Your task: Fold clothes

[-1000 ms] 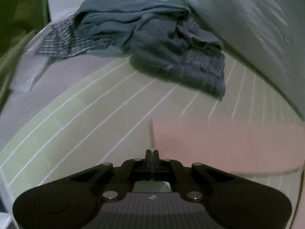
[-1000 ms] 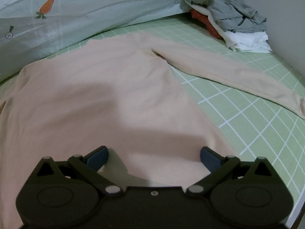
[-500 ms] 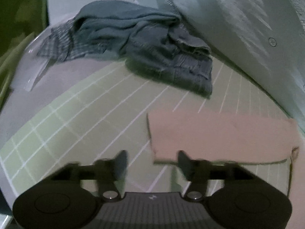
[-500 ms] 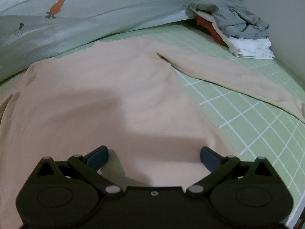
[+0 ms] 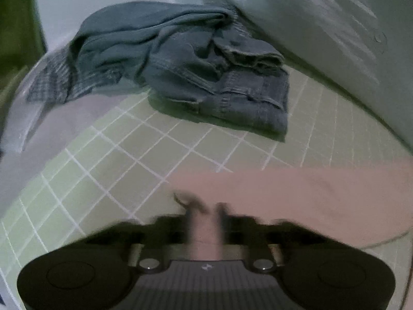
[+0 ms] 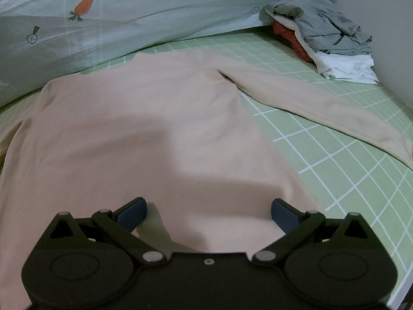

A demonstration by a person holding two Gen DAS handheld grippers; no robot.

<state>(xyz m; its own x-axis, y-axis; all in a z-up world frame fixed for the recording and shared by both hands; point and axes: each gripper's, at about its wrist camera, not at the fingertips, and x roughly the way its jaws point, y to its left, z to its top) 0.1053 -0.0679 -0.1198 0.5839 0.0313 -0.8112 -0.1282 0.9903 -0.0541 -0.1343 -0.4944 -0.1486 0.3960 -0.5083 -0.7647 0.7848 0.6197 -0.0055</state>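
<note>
The left gripper (image 5: 205, 214) is blurry. Its jaws are close together with a strip of the soft pink sleeve (image 5: 309, 193) between them, but the blur hides whether they pinch it. The sleeve lies flat across the bed (image 5: 144, 155), which has a smooth green sheet with white squares. Past it, near the far edge of the bed, sits a rumpled heap of blue jeans (image 5: 206, 77), thick and wrinkly.

The right gripper (image 6: 207, 213) has its jaws wide apart. Its blue pads (image 6: 133, 210) hang just over the bottom edge of the pink shirt (image 6: 134, 129). The shirt is spread flat in the middle of the bed, one long sleeve reaching to the right edge. A pale pillow (image 6: 155, 7) with a carrot picture lies along the far edge. In the far right corner is a pile (image 6: 327, 33) of grey, white and orange clothes.
</note>
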